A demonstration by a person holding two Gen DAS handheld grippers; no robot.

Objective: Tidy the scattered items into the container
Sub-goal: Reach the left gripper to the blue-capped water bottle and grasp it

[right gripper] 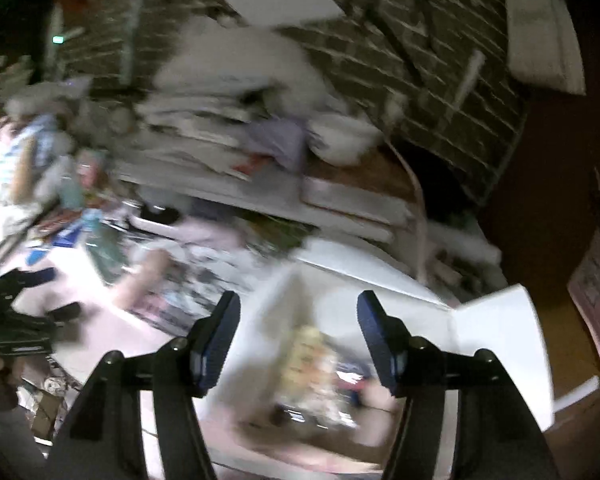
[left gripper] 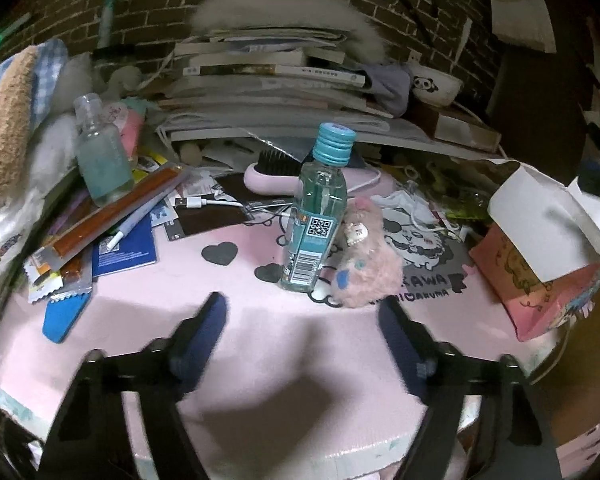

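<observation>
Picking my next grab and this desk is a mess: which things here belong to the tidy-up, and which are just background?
Job:
teal-capped bottle
pink plush toy
open pink box
left gripper, open
right gripper, open, over the box

Background:
stack of books
panda bowl
brick wall

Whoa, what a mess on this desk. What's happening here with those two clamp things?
A person is tidying clutter into a box, with handheld tongs in each hand. The left tongs are open and empty, pointed at an upright clear bottle of blue liquid with a turquoise cap that stands beside a fluffy pink plush toy on the pink desk mat. The right tongs, also open and empty, hover over the open white-flapped cardboard box, whose contents are blurred.
</observation>
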